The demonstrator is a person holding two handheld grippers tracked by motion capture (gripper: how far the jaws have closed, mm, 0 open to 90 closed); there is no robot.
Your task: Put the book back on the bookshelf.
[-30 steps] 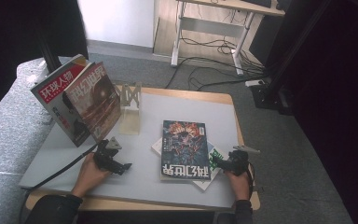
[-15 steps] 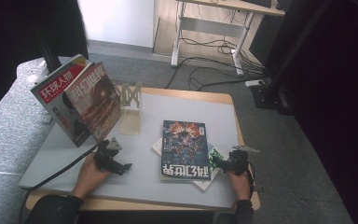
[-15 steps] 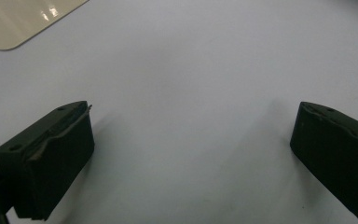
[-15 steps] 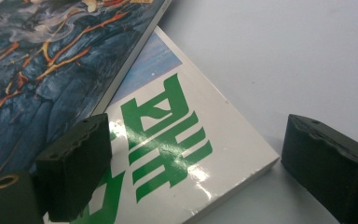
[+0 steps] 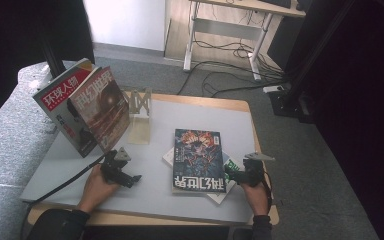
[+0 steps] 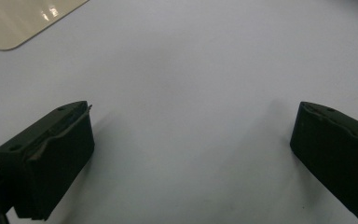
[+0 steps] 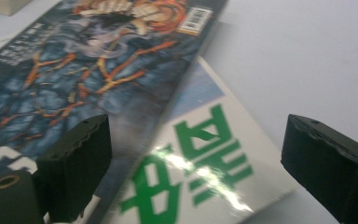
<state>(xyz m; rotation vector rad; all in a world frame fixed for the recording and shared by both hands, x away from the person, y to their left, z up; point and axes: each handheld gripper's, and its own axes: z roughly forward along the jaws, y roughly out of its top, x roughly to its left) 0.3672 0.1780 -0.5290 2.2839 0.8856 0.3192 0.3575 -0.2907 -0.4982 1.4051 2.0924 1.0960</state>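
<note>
My right claw (image 7: 196, 154) is wide open, holding nothing, jaws straddling the near right corner of the stack: dark illustrated magazine (image 7: 88, 60) on top, white booklet with green characters (image 7: 200, 172) beneath, sticking out to the right. In the high view that stack lies flat at the near centre of the surface (image 5: 200, 115), the right claw (image 5: 236, 176) just beside its right edge. My left claw (image 6: 191, 154) is also wide open and empty, over bare surface, near left in the high view (image 5: 125, 176). Risk, as I judge it: closing here I could pinch both at once, or catch only the glossy booklet and drag the top magazine askew; slick covers may slip out of the jaws. A jaw could also butt the edge and shove the stack instead of getting under it. Counts: two magazines flat in the stack, two magazines (image 5: 82, 107) standing leaned at far left, one clear stand (image 5: 139, 112) beside them, two claws.
</note>
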